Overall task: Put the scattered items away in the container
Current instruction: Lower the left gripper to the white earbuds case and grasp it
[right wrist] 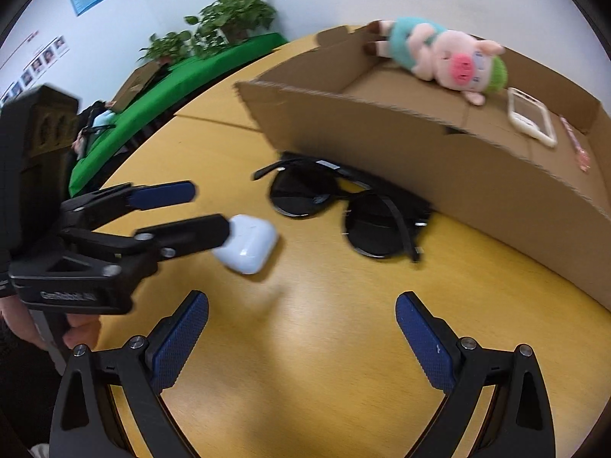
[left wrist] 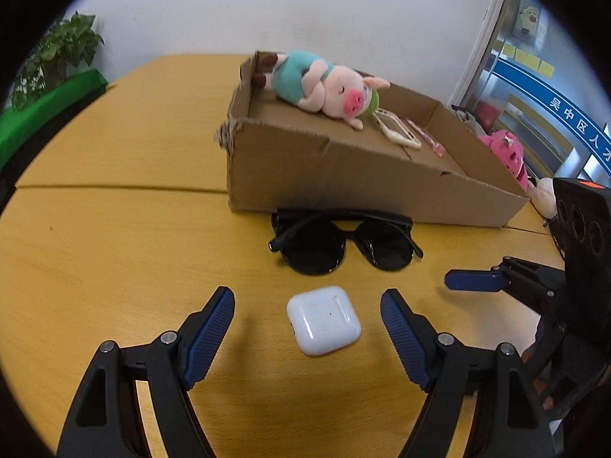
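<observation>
A white earbud case (left wrist: pixel 323 319) lies on the yellow table between the open jaws of my left gripper (left wrist: pixel 307 307); it also shows in the right wrist view (right wrist: pixel 248 244). Black sunglasses (left wrist: pixel 343 244) lie folded just behind it, against the cardboard box (left wrist: pixel 324 175). The box holds a plush pig (left wrist: pixel 324 84), a phone case (left wrist: pixel 399 131) and a pink strip (left wrist: pixel 425 139). My right gripper (right wrist: pixel 301 313) is open and empty over bare table, in front of the sunglasses (right wrist: pixel 343 206). Its blue fingertip (left wrist: pixel 473 280) shows at the right of the left wrist view.
A pink plush toy (left wrist: pixel 504 152) lies on the table beyond the box's right end. Potted plants (right wrist: pixel 233 15) and a green bench (right wrist: pixel 152 87) stand along the wall to the left. The table (left wrist: pixel 114 229) has a seam across it.
</observation>
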### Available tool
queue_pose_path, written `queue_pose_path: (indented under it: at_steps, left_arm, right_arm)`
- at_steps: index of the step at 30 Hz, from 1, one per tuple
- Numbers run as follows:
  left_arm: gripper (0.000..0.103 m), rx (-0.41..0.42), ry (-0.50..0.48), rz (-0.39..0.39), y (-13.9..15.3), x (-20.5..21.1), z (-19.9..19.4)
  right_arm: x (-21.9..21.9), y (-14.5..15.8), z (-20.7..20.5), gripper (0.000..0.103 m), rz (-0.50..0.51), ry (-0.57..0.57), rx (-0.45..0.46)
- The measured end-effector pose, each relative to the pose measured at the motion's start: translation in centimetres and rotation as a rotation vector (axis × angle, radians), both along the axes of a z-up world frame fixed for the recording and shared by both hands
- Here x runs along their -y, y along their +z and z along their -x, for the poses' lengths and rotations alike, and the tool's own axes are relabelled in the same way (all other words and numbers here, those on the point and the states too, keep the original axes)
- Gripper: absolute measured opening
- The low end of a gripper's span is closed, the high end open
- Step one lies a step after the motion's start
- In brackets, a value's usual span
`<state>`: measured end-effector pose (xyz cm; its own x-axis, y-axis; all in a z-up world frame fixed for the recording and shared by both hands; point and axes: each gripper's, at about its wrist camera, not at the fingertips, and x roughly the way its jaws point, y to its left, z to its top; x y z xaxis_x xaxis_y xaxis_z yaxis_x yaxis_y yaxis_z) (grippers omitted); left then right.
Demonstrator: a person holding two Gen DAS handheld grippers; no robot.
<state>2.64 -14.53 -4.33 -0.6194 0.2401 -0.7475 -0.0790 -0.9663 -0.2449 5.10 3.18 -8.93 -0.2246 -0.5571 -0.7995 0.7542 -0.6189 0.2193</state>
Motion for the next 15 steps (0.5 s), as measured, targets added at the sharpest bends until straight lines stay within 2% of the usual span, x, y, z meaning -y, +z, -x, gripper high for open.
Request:
queue_pose_path:
  at_steps: [4, 6, 8, 10, 12, 15]
  left_arm:
    - [0.077, 0.066, -0.015, -0.016, -1.3, 0.1, 0.9]
    - [0.076, 0.093, -0.042, -0.050, -1.8, 0.0, 1.0]
    - [0.074, 0.100, -0.062, -0.057, -1.9, -0.3, 1.1]
    - [0.066, 0.113, -0.078, -0.076, -1.9, -0.3, 1.3]
    - [0.047, 0.128, -0.081, -0.077, -2.0, -0.4, 1.7]
    - [0.044, 0.141, -0.089, -0.062, -2.0, -0.8, 2.0]
  right_arm:
    - [1.5, -1.3, -0.9, 0.100, 0.023, 0.033, 0.015]
    - [2.0, -1.7, -1.1, 0.100, 0.032, 0.036, 0.009]
    - [2.3, -2.0, -1.2, 0.100, 0.050, 0.028, 0.005]
    - [2.4, -2.0, -1.1, 0.099, 0.075, 0.018, 0.002]
    - [2.5, -1.9, -1.0, 0.099, 0.097, 0.006, -0.002]
    - [3.0, -2.0, -1.0, 0.096, 0.120, 0.008, -0.021]
